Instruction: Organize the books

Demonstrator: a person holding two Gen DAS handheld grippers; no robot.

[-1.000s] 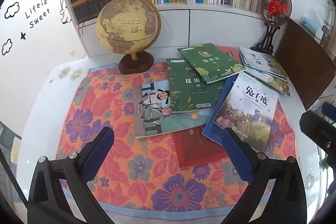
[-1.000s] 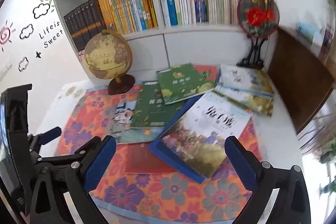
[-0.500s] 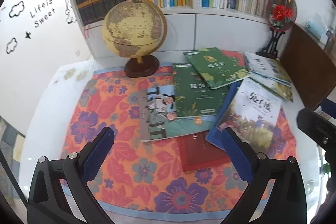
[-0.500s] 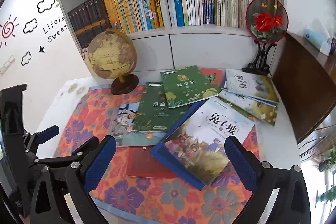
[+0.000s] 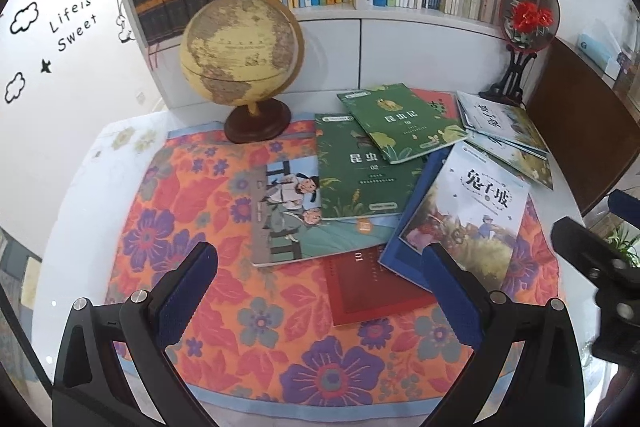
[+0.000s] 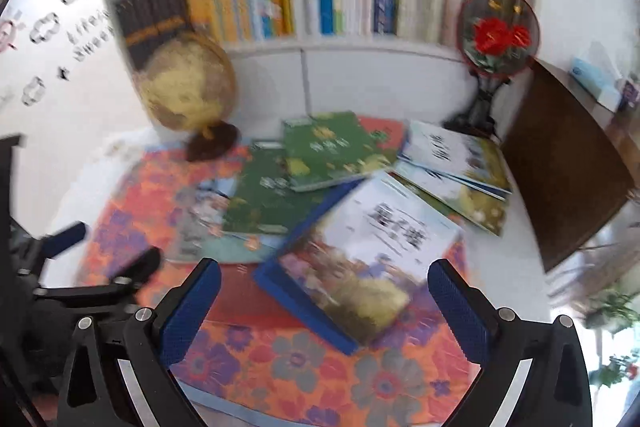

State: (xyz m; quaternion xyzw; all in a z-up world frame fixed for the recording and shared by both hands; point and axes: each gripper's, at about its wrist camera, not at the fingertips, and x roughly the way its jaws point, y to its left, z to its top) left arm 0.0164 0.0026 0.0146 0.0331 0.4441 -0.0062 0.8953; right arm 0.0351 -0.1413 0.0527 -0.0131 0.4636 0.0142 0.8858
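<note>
Books (image 5: 400, 183) unmoved; right gripper (image 6: 324, 307) now nearer, blurred.

— How are the books laid out?
— Scattered flat and overlapping on the cloth: a dark green book (image 5: 362, 171) is overlapped by a lighter green one (image 5: 400, 121), and a red book (image 5: 372, 291) is half covered.
— And the white one?
— The white book (image 5: 468, 211) is laid tilted on a blue book (image 5: 416, 203).

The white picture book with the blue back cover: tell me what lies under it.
Under the white picture book a plain blue book shows along its left edge, and beneath that a red book on the floral orange cloth. Their covered parts stay hidden.
</note>
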